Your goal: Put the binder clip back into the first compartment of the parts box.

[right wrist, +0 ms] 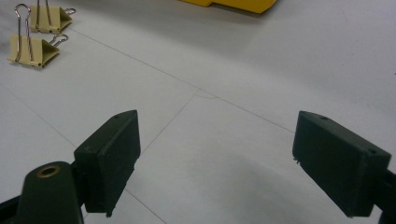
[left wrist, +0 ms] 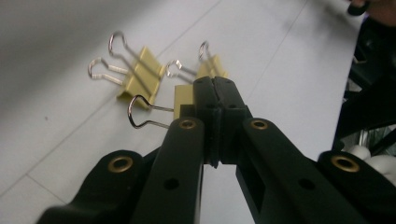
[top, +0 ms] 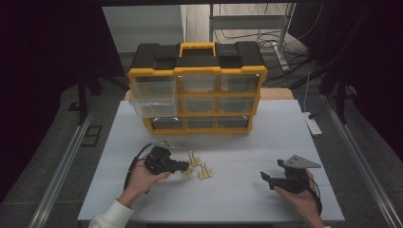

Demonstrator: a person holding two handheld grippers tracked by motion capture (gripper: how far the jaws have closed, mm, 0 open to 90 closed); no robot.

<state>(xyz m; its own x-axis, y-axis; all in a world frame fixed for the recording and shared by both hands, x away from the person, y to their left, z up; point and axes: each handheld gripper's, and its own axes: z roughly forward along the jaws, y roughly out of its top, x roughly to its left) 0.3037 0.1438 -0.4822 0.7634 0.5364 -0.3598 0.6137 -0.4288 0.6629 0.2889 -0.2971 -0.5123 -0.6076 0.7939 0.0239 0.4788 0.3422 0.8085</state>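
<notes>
Your left gripper sits just in front of the yellow organiser, toward its left end, with jaws pressed together on a yellow binder clip. In the left gripper view the clip's body shows beside the closed tips, and its wire handles stick out to the left, clear of the white table. Whether the clip is lifted off the surface cannot be told.

Two more binder clips lie in front of the organiser, just beyond your left gripper's tips: one with both wire handles folded flat, the other partly hidden behind the jaws.

Your right gripper rests well in front of the organiser, toward its right end, with jaws wide apart and nothing between them. In the right gripper view, bare table shows between its pads.
</notes>
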